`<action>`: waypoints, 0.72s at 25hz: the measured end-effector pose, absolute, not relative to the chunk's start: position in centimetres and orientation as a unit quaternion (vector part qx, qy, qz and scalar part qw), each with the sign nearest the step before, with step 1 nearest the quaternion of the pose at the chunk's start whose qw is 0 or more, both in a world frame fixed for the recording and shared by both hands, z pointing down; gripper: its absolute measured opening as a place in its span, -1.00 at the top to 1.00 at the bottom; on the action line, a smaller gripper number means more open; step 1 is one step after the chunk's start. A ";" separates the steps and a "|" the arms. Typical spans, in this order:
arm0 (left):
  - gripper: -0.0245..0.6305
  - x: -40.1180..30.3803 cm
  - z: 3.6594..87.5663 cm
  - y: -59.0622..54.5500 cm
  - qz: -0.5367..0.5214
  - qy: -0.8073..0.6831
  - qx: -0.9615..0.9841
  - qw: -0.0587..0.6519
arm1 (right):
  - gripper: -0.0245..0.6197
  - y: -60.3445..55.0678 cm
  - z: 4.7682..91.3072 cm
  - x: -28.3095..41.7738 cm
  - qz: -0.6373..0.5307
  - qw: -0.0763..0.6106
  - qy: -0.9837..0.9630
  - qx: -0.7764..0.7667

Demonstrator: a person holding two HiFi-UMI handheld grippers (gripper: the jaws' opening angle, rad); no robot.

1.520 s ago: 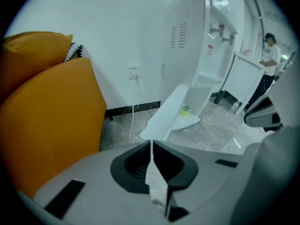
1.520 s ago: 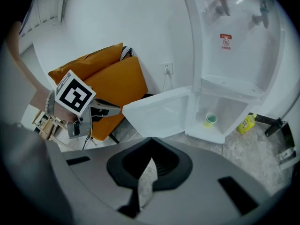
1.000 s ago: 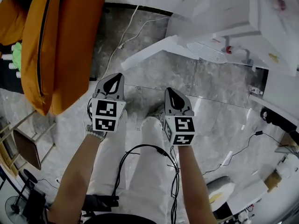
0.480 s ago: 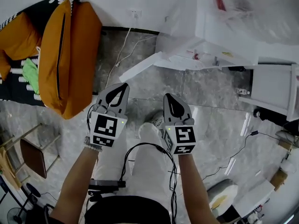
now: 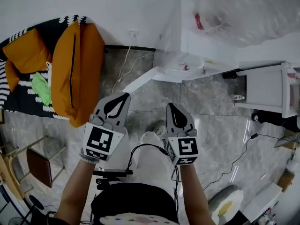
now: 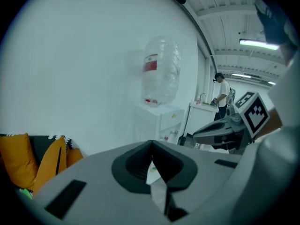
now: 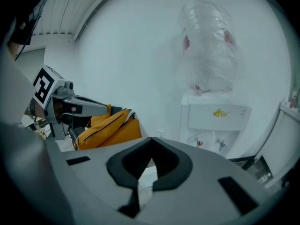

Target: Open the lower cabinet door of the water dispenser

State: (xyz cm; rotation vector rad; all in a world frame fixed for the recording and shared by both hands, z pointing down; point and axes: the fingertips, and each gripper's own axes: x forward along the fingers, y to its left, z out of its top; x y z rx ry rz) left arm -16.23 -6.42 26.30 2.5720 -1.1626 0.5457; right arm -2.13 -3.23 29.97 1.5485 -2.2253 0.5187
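Jaws of left tool (image 5: pixel 123 97) and right tool (image 5: pixel 171 107) sit pressed together, gripping nothing.

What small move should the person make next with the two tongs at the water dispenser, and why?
Probably none toward the cabinet: just hold both tongs back. The lower door of the water dispenser already seems swung out over the floor, and the left tongs and right tongs are shut, empty and clear of it.
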 end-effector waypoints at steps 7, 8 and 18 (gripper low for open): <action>0.89 -17.1 20.5 -5.9 0.151 -0.403 0.895 0.116 | 0.91 -2.7 24.8 -2.8 0.161 0.168 -0.795 0.560; 0.88 -17.2 19.8 -5.7 0.147 -0.402 0.897 0.112 | 0.91 -2.5 24.1 -2.9 0.157 0.165 -0.796 0.561; 0.88 -18.8 16.1 -4.6 0.141 -0.404 0.898 0.103 | 0.91 -0.8 17.6 -3.3 0.127 0.161 -0.794 0.572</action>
